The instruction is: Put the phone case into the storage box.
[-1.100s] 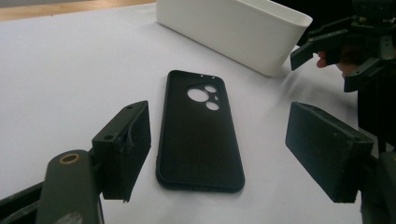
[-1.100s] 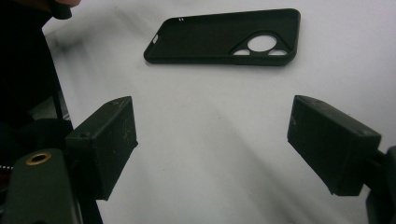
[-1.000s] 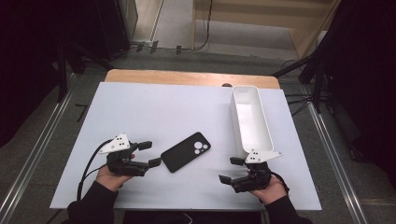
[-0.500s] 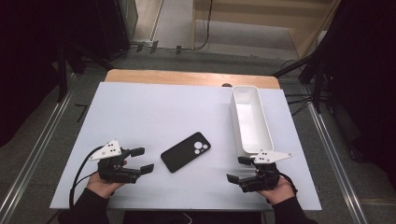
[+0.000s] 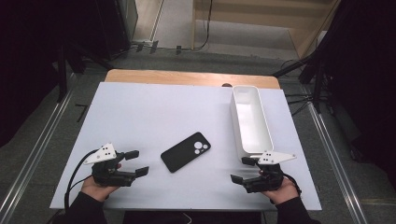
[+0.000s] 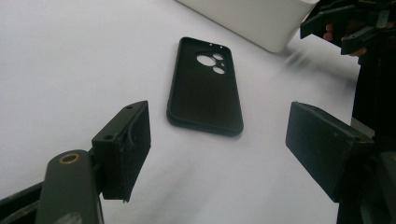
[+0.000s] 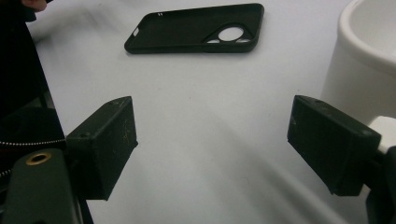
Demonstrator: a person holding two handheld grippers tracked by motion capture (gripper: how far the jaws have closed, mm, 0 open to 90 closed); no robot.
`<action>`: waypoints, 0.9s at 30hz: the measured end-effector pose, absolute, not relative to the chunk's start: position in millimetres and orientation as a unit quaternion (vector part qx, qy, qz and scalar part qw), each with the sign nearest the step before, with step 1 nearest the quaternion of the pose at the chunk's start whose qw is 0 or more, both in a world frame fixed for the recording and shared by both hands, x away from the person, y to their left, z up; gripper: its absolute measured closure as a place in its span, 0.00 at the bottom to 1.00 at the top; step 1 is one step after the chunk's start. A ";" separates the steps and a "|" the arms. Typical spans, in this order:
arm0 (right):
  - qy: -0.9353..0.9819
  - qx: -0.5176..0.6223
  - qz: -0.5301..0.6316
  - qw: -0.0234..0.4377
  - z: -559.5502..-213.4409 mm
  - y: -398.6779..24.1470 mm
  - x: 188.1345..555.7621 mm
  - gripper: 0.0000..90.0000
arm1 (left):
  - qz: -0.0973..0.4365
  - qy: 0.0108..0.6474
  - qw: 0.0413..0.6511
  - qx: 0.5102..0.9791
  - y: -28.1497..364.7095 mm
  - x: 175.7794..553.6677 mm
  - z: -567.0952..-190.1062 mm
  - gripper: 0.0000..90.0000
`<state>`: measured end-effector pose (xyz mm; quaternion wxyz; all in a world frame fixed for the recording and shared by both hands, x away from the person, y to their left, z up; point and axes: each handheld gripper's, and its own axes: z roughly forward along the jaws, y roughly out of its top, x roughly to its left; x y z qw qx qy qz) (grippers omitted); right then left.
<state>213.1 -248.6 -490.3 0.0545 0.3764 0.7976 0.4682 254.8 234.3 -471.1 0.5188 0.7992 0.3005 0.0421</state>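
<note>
Two open grippers, one thin phone case lying flat between them.

Both the left gripper point(image 5: 137, 162) and the right gripper point(image 5: 243, 169) have their jaws spread with nothing between them, and they rest near the front edge of the table point(image 5: 154, 107), one toward each front corner. The black phone case point(image 5: 186, 151) lies with its hollow side up near the middle of the front half, apart from both grippers, and the white bin point(image 5: 251, 122) stands along the right edge. I judge the risk is in the pick: the case is low and flexible, so jaws coming from the side may only push it across the smooth table, or bend its thin wall and let it slip. A tilted grip could also knock it against the bin rim.
</note>
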 end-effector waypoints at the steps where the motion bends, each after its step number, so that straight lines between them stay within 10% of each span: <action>1: 0.798 0.377 0.467 0.058 -490.7 -249.0 213.6 0.16 | 0.042 0.302 0.521 0.797 234.2 255.0 -471.2 0.25; 27: 0.794 0.382 0.470 0.052 -491.0 -248.3 216.4 0.16 | 0.080 0.314 0.527 0.786 202.6 269.2 -465.0 0.22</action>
